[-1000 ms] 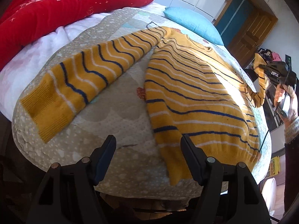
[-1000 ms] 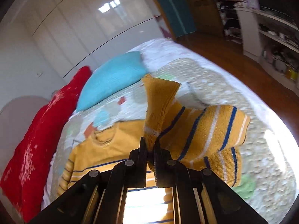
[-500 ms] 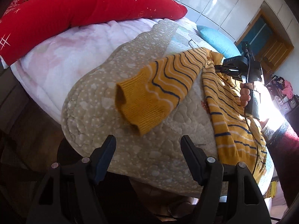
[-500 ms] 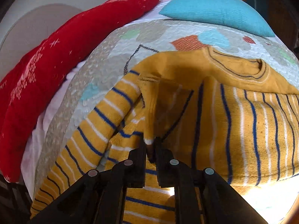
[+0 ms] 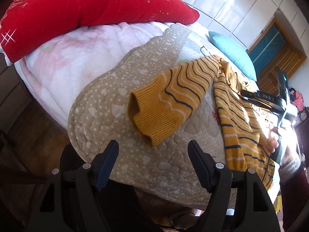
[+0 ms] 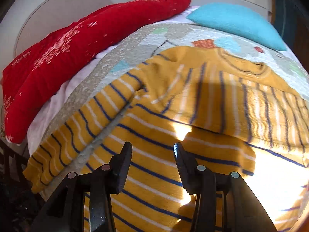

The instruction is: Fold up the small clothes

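A yellow sweater (image 6: 154, 135) with blue and white stripes lies flat on a beige quilted mat (image 5: 108, 104) on the bed. One sleeve is folded across its chest (image 6: 241, 104). The other sleeve (image 5: 173, 92) lies stretched out to the side, its ribbed cuff (image 5: 152, 116) just beyond my left gripper (image 5: 153, 150), which is open and empty. My right gripper (image 6: 152, 152) is open and empty above the sweater's body; it also shows in the left wrist view (image 5: 270, 100) at the right, held by a hand.
A red cushion (image 5: 77, 11) and a pink-white blanket (image 5: 63, 58) lie along the bed's far side. A turquoise pillow (image 6: 237, 23) sits beyond the sweater's collar. The mat's edge (image 5: 135, 181) drops off near my left gripper. A wooden door (image 5: 276, 52) stands behind.
My right gripper carried the sleeve across the sweater's chest, then opened and let it go. My left gripper swung toward the other sleeve's cuff, staying open.
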`<state>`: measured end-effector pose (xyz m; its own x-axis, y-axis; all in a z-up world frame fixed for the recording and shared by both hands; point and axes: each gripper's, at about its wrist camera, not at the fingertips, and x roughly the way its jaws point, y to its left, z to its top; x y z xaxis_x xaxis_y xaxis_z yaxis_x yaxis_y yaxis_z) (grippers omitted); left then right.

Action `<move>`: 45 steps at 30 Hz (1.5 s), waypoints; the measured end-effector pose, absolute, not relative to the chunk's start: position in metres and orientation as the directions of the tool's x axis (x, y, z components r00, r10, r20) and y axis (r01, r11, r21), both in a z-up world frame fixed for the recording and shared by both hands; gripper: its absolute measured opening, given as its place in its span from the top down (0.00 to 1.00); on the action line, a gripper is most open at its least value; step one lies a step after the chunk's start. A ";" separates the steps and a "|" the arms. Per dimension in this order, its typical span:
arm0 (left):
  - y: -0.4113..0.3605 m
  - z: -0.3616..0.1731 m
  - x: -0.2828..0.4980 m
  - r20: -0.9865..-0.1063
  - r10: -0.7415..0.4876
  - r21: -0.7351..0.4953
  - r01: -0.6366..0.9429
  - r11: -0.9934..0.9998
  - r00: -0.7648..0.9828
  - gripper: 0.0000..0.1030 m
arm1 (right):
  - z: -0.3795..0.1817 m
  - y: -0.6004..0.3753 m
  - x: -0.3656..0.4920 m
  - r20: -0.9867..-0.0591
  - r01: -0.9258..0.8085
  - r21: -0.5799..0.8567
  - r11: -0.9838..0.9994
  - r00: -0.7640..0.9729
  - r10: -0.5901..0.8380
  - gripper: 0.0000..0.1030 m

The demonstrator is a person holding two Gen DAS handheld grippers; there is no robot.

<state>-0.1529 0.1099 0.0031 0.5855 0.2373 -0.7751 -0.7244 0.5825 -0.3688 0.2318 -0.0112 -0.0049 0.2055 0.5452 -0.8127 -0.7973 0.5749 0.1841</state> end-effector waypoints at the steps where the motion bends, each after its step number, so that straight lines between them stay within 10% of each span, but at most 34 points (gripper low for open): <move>1: 0.110 0.004 -0.154 -0.776 0.242 -0.365 -0.727 0.581 0.583 0.29 | 0.001 -0.029 0.243 -0.807 -0.767 0.166 0.620 0.256 0.533 0.52; 10: 0.115 0.011 -0.146 -0.767 0.267 -0.368 -0.741 0.561 0.583 0.28 | -0.024 -0.183 0.404 -0.831 -0.324 0.285 0.902 0.385 0.401 0.55; 13: 0.124 0.020 -0.149 -0.754 0.310 -0.366 -0.762 0.534 0.579 0.28 | -0.035 -0.209 0.427 -0.859 -0.218 0.268 0.938 0.387 0.335 1.00; 16: 0.134 0.024 -0.155 -0.745 0.368 -0.340 -0.791 0.509 0.557 0.20 | -0.027 -0.205 0.422 -0.867 -0.216 0.181 0.959 0.425 0.260 1.00; 18: 0.142 0.022 -0.157 -0.754 0.387 -0.314 -0.809 0.497 0.531 0.20 | -0.018 -0.196 0.406 -0.860 -0.252 0.111 0.961 0.461 0.220 0.96; 21: 0.151 0.013 -0.154 -0.776 0.381 -0.281 -0.816 0.504 0.503 0.20 | -0.007 -0.190 0.370 -0.832 -0.313 0.151 0.938 0.472 0.292 0.47; 27: 0.151 -0.004 -0.131 -0.778 0.333 -0.264 -0.758 0.596 0.532 0.22 | 0.004 -0.174 0.312 -0.809 -0.443 0.121 0.888 0.475 0.347 0.45; 29: 0.153 -0.004 -0.122 -0.772 0.309 -0.280 -0.734 0.619 0.555 0.74 | 0.006 -0.171 0.295 -0.801 -0.475 0.072 0.877 0.497 0.335 0.45; 31: 0.162 0.003 -0.114 -0.764 0.295 -0.297 -0.719 0.628 0.573 0.96 | 0.004 -0.170 0.280 -0.798 -0.493 0.036 0.869 0.509 0.321 0.45; 45: 0.286 0.119 -0.071 -0.710 0.501 -0.210 -0.828 0.521 0.495 0.96 | 0.009 -0.206 0.250 -0.761 -0.489 0.102 0.866 0.522 0.384 0.45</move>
<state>-0.0711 0.2856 0.1187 0.4952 0.5007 -0.7101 -0.8276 0.5206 -0.2100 0.2503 -0.2061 0.0088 0.5222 0.3842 -0.7613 -0.4889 0.8664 0.1019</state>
